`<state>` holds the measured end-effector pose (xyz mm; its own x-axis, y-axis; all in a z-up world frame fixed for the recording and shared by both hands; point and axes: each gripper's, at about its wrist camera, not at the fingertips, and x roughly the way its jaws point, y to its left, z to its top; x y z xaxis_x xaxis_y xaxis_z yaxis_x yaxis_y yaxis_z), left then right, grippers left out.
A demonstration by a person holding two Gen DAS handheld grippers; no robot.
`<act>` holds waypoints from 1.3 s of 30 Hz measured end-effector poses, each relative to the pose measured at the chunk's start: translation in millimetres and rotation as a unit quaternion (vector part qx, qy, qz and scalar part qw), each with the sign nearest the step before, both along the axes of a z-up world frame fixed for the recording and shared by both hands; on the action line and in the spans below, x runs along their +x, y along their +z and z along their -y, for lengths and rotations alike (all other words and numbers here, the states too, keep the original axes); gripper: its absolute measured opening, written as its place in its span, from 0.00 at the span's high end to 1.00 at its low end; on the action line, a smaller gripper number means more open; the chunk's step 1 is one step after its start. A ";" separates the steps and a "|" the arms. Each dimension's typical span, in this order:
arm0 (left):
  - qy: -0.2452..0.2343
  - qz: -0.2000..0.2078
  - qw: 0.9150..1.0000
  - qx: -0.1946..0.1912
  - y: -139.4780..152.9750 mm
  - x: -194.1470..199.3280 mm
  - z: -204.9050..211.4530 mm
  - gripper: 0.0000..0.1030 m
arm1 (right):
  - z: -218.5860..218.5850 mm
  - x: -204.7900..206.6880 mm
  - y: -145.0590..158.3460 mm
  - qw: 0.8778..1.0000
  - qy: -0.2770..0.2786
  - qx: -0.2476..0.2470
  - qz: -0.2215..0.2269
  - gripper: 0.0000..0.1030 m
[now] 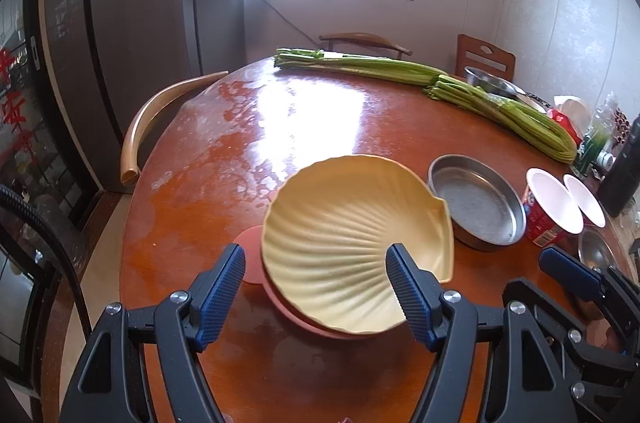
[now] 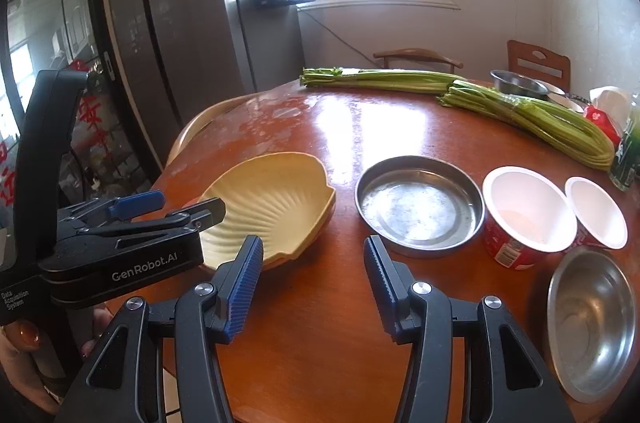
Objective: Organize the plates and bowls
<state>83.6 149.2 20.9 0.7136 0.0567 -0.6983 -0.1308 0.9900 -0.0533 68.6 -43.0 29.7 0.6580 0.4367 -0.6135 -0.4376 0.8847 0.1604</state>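
Observation:
A cream shell-shaped plate (image 1: 352, 235) rests on a pink plate (image 1: 252, 255) on the round wooden table (image 1: 248, 127); it also shows in the right wrist view (image 2: 268, 207). My left gripper (image 1: 316, 287) is open, its fingers straddling the shell plate's near edge without closing on it. My right gripper (image 2: 314, 279) is open and empty over bare table, between the shell plate and a shallow steel pan (image 2: 418, 203). A steel bowl (image 2: 592, 319) lies at the right. The steel pan also shows in the left wrist view (image 1: 476, 201).
Two white paper cups (image 2: 524, 207) (image 2: 596, 213) stand right of the pan. Celery bunches (image 2: 520, 107) lie across the far side of the table. Another steel bowl (image 2: 518, 83), bottles and packets crowd the far right. Chairs (image 1: 160, 119) ring the table; a fridge stands at the left.

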 end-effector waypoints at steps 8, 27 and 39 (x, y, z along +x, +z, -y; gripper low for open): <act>-0.023 0.010 1.000 0.015 15.9 -3.9 28.0 0.30 | 30.7 -0.9 1.8 1.000 -0.023 0.013 -0.009 0.48; -0.093 -0.022 0.994 0.044 17.6 33.9 96.3 0.30 | 93.9 9.8 -16.4 0.994 -0.079 0.054 -0.059 0.48; -0.147 -0.074 0.985 0.059 12.9 95.5 108.3 0.30 | 74.0 40.2 -35.2 0.986 -0.099 0.052 -0.124 0.46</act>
<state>179.1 40.9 33.9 0.6022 -0.0500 -0.7968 0.1643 0.9844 0.0623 108.8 -117.0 -5.5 0.5729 0.3833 -0.7245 -0.1931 0.9222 0.3351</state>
